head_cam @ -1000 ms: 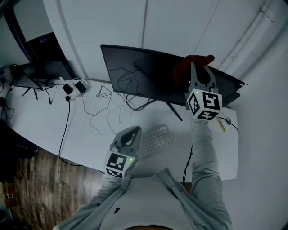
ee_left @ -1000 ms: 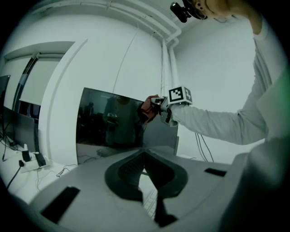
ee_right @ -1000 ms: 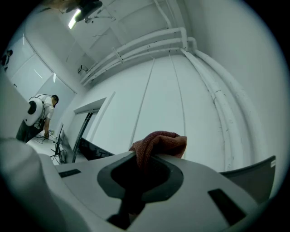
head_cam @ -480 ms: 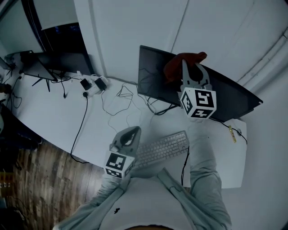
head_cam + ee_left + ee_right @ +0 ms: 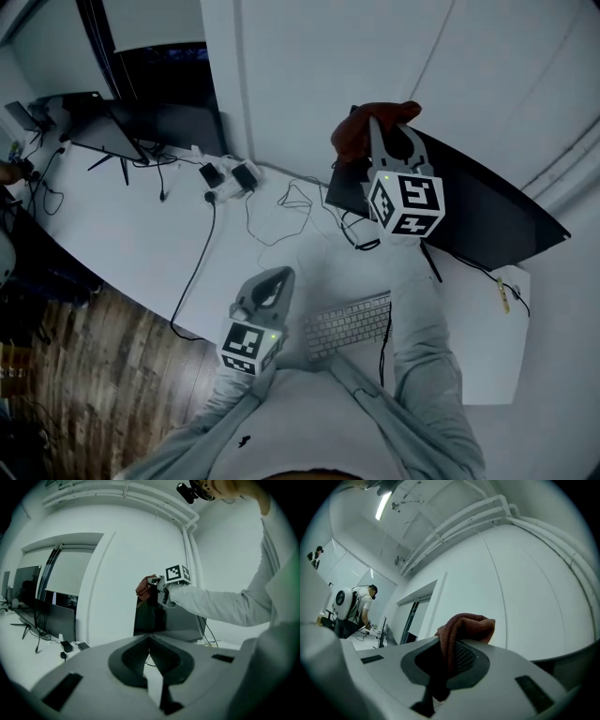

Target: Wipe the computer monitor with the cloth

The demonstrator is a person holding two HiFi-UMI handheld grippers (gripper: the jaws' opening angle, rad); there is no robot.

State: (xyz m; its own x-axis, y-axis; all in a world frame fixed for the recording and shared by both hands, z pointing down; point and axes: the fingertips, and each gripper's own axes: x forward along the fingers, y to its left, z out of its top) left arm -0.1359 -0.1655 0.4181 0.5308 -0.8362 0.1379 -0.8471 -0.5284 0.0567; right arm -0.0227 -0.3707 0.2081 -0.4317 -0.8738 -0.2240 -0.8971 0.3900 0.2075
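Note:
A dark red cloth (image 5: 367, 128) is pinched in my right gripper (image 5: 382, 127), which is shut on it up at the top left corner of the black monitor (image 5: 478, 211). In the right gripper view the cloth (image 5: 461, 632) sticks up from between the jaws against the white wall. The left gripper view shows the monitor (image 5: 161, 618) with the cloth (image 5: 144, 588) held at its upper left edge. My left gripper (image 5: 272, 281) hovers low over the desk near the keyboard (image 5: 352, 323); its jaws are shut with nothing between them.
Loose cables (image 5: 291, 211) and power adapters (image 5: 230, 178) lie on the white desk (image 5: 141, 234). A second dark monitor (image 5: 117, 127) stands at the far left. A person (image 5: 349, 606) with a white backpack stands far off in the right gripper view. The wooden floor (image 5: 84, 375) lies beyond the desk edge.
My right gripper has carried the cloth leftward across the monitor to its top left corner. The head view has swung left. My left gripper has stayed put.

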